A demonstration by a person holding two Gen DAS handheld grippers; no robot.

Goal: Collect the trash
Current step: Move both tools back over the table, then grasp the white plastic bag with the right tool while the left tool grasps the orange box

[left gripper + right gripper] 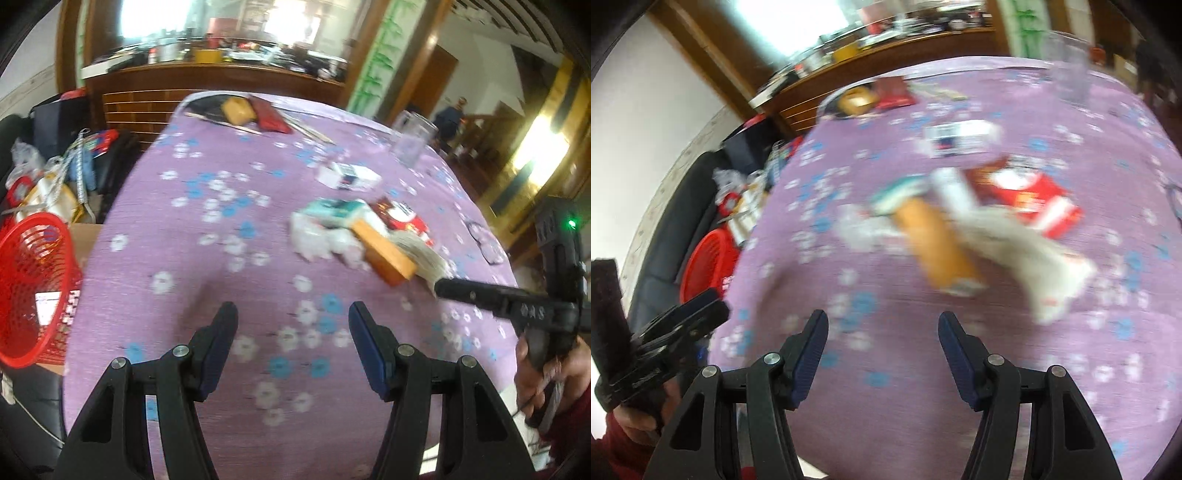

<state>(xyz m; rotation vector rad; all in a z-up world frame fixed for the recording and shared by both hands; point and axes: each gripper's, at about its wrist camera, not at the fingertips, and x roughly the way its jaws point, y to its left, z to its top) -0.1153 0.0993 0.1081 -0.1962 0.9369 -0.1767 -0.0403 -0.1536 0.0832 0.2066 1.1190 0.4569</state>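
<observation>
A pile of trash lies right of the middle of the purple flowered tablecloth [221, 280]. It holds an orange box [384, 254], a teal and white packet [332, 212], crumpled clear plastic [314, 240], a red packet [406, 219] and a white tissue [424, 258]. My left gripper [291, 314] hovers over bare cloth short of the pile, open and empty. My right gripper [448, 287] comes in from the right, its tip at the tissue. In the blurred right wrist view my right gripper [882, 321] is open and empty, short of the orange box [938, 243] and tissue [1027, 254].
A red mesh basket [33, 284] stands off the table's left edge, beside bags and clutter. Farther back lie a white box [351, 175], a glass [413, 138], and an orange block and red packet [273, 118]. A person's hand [546, 373] holds the right gripper.
</observation>
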